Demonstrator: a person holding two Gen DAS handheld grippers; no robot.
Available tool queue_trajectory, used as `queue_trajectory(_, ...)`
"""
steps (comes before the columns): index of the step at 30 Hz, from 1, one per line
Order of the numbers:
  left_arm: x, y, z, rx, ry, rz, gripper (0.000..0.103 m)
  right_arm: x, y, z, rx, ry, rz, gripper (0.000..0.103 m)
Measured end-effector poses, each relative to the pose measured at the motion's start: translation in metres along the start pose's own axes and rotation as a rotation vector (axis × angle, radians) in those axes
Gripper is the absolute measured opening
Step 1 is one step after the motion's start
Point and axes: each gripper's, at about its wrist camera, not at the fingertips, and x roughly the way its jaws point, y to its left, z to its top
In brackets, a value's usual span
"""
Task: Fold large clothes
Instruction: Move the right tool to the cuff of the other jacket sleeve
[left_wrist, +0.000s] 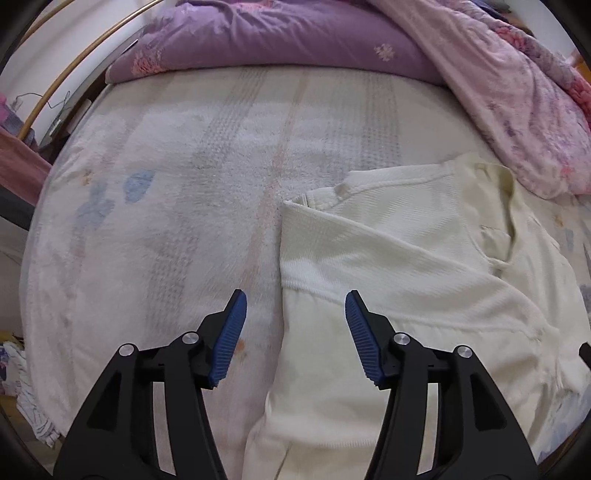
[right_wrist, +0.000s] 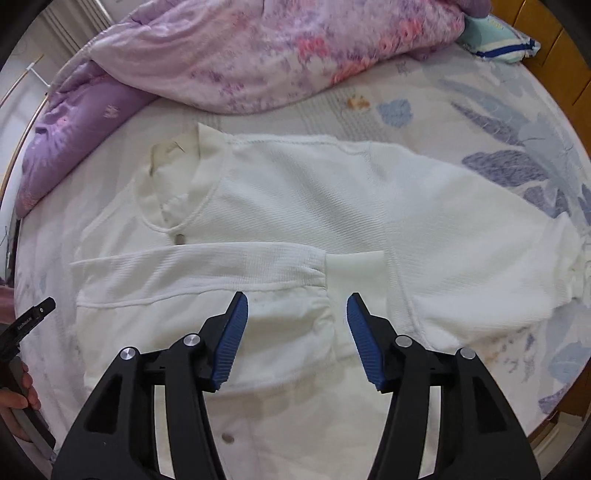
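Observation:
A large cream-white knit sweater (right_wrist: 295, 206) lies flat on the bed, collar (right_wrist: 170, 166) at the far left. One sleeve (right_wrist: 207, 266) is folded across the body, its cuff (right_wrist: 354, 264) near the middle. My right gripper (right_wrist: 295, 306) is open and empty, just above the folded sleeve near its cuff. In the left wrist view the sweater (left_wrist: 406, 258) fills the right half. My left gripper (left_wrist: 295, 306) is open and empty, over the sweater's left folded edge. The left gripper also shows at the right wrist view's left edge (right_wrist: 33, 317).
The bed carries a pale fuzzy blanket (left_wrist: 166, 221) with faint stripes and blue flowers. A purple quilt (left_wrist: 277, 37) and a pink floral quilt (right_wrist: 277, 48) are heaped along the far side. A small pillow (right_wrist: 495, 37) lies at the far right. The bed edge runs near the right (right_wrist: 550, 417).

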Motion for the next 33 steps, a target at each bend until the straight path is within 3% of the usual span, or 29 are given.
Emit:
queue_trajectory(9,-0.101,-0.014,-0.04,0.007,-0.017,-0.013,0.063,-0.097,-0.003,0.0,-0.094,-0.07,0.026,0.058)
queue_trajectory(19,-0.219,-0.049,-0.111,0.001,-0.049,-0.025,0.073,-0.203,-0.043,-0.038,-0.135,-0.111,0.07,0.065)
queue_trajectory(23,-0.24,-0.067,-0.138,0.05,-0.039,-0.013,0.073,-0.224,-0.057,-0.057,-0.118,-0.114,0.068,0.065)
queue_trajectory(33,-0.256,-0.103,-0.176,0.219,-0.026,-0.086,0.073,-0.25,-0.1,-0.115,0.053,-0.111,0.006,0.065)
